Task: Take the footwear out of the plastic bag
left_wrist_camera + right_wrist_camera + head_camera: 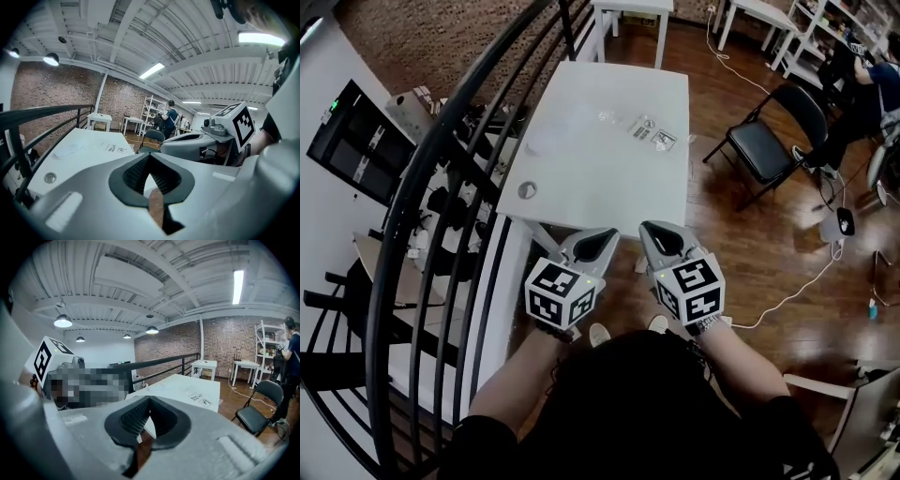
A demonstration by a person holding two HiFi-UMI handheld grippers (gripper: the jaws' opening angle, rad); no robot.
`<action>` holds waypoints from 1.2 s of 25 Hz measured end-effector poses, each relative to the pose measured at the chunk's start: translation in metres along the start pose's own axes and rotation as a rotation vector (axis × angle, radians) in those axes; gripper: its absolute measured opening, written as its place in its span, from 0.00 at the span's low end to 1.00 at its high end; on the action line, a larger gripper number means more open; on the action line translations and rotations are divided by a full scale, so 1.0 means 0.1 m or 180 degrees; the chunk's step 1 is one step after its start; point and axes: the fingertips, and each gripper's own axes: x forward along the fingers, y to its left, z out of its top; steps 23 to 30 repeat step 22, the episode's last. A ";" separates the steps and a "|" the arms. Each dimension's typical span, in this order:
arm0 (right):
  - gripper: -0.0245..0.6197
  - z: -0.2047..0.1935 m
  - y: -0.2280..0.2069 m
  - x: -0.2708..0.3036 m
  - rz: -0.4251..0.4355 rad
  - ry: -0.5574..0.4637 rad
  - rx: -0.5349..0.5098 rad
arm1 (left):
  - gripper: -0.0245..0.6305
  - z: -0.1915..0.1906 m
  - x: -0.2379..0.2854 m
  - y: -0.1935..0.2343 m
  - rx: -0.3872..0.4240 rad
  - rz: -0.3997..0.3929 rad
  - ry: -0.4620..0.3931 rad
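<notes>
A white table (609, 178) stands in front of me. On its far left part lies a flat, clear plastic bag (546, 141), also faint in the left gripper view (68, 150); I cannot make out any footwear in it. My left gripper (605, 236) and right gripper (652, 230) hover side by side just short of the table's near edge. Both are shut and empty. In each gripper's own view the left gripper's jaws (149, 161) and the right gripper's jaws (149, 403) meet with nothing between them. Both grippers are well away from the bag.
Two small printed packets (652, 133) lie at the table's far right, and a round grommet hole (527, 190) sits near its left edge. A black railing (441, 187) runs along the left. A black folding chair (769, 141), floor cables and a seated person (872, 84) are to the right.
</notes>
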 end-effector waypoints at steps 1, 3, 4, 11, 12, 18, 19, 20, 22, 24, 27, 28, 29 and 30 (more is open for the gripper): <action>0.02 0.00 -0.01 -0.01 0.0013 -0.0006 -0.0002 | 0.06 0.00 0.01 -0.01 0.0000 0.0014 -0.0005; 0.02 0.01 -0.02 -0.02 0.0054 -0.0012 -0.0014 | 0.06 0.02 0.04 0.01 -0.0028 0.0075 -0.0023; 0.02 0.03 -0.02 -0.04 0.0076 -0.0020 -0.0034 | 0.06 0.04 0.05 0.02 -0.0047 0.0104 -0.0037; 0.02 0.09 -0.17 -0.15 0.0157 -0.0071 -0.0120 | 0.06 0.09 0.23 -0.13 -0.0060 0.0157 -0.0058; 0.02 0.08 -0.18 -0.16 0.0167 -0.0071 -0.0126 | 0.06 0.09 0.25 -0.15 -0.0060 0.0165 -0.0055; 0.02 0.10 -0.24 -0.19 0.0187 -0.0082 -0.0155 | 0.06 0.13 0.28 -0.19 -0.0033 0.0201 -0.0070; 0.02 0.10 -0.25 -0.19 0.0187 -0.0086 -0.0158 | 0.06 0.13 0.29 -0.19 -0.0030 0.0202 -0.0070; 0.02 0.10 -0.26 -0.20 0.0187 -0.0089 -0.0161 | 0.06 0.13 0.30 -0.20 -0.0028 0.0203 -0.0068; 0.02 0.10 -0.27 -0.21 0.0188 -0.0091 -0.0166 | 0.06 0.13 0.32 -0.21 -0.0025 0.0206 -0.0063; 0.02 0.10 -0.27 -0.21 0.0188 -0.0091 -0.0166 | 0.06 0.13 0.32 -0.21 -0.0025 0.0206 -0.0063; 0.02 0.10 -0.27 -0.21 0.0188 -0.0091 -0.0166 | 0.06 0.13 0.32 -0.21 -0.0025 0.0206 -0.0063; 0.02 0.10 -0.27 -0.21 0.0188 -0.0091 -0.0166 | 0.06 0.13 0.32 -0.21 -0.0025 0.0206 -0.0063; 0.02 0.10 -0.27 -0.21 0.0188 -0.0091 -0.0166 | 0.06 0.13 0.32 -0.21 -0.0025 0.0206 -0.0063; 0.02 0.10 -0.27 -0.21 0.0188 -0.0091 -0.0166 | 0.06 0.13 0.32 -0.21 -0.0025 0.0206 -0.0063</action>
